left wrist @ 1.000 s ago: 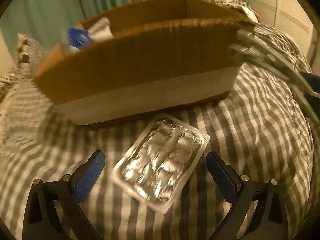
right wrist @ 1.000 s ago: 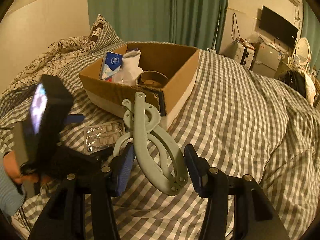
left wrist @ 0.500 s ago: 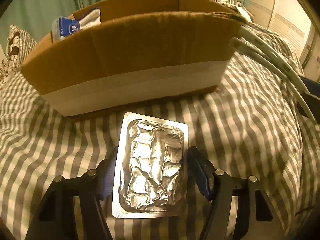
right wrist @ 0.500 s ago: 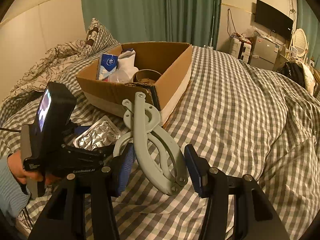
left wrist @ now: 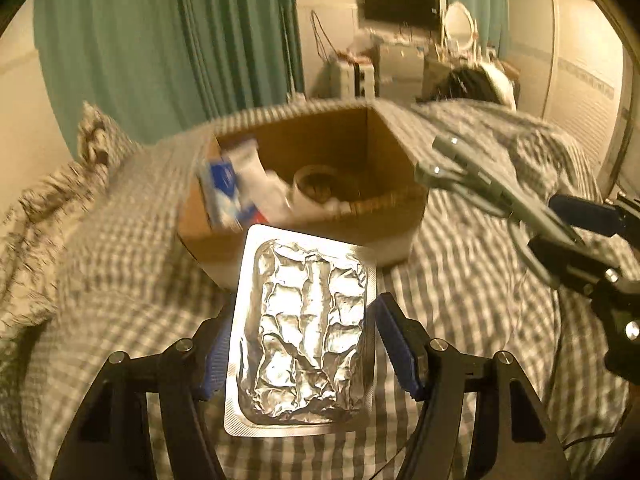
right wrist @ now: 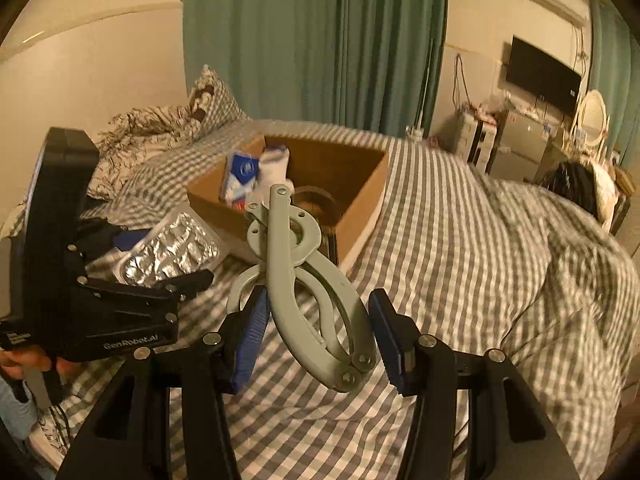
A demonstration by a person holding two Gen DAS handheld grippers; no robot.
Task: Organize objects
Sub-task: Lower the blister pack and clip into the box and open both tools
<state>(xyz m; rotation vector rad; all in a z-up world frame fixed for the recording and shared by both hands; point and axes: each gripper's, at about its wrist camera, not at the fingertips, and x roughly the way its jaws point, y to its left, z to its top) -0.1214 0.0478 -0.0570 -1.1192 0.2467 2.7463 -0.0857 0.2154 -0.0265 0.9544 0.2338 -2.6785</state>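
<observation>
L gripper point(left wrist: 304, 344) is clamped on the foil blister pack point(left wrist: 302, 334), blue pads point(left wrist: 396, 350) pressing both long edges. Pack is lifted off the checked bedspread point(left wrist: 460, 292), far end tilted up toward the cardboard box point(left wrist: 384, 148) and overlapping the box's near wall in the L wrist view. From the R wrist view the same pack point(right wrist: 172, 250) sits left of the box point(right wrist: 368, 196), near it, held in the L gripper point(right wrist: 136, 280); person's hand point(right wrist: 28, 360) grips that tool's handle at far left.

R gripper point(right wrist: 316, 336) holds the grey-green folding hanger clip point(right wrist: 304, 280). Fingers stand fairly narrow: left pad point(right wrist: 250, 332) touches the clip's left loop, while right pad point(right wrist: 386, 338) is just beside the clip's hinge end; contact there unclear. Clip points away from cam, its far tip overlapping the box's near wall. In the L wrist view the clip point(left wrist: 480, 184) and R gripper point(left wrist: 580, 236) come in from the right, clip tip just beside the box's right corner.

Inside box: blue-white carton point(right wrist: 242, 174) and white tube-like item point(right wrist: 272, 168) at left side, tape roll point(right wrist: 316, 200) nearer the middle. Box rests on the bedspread.

Bkgd: green curtains point(right wrist: 312, 40) far centre, TV point(right wrist: 542, 76) on far-right wall, pillows point(right wrist: 160, 128) far left. L wrist view is motion-blurred.
</observation>
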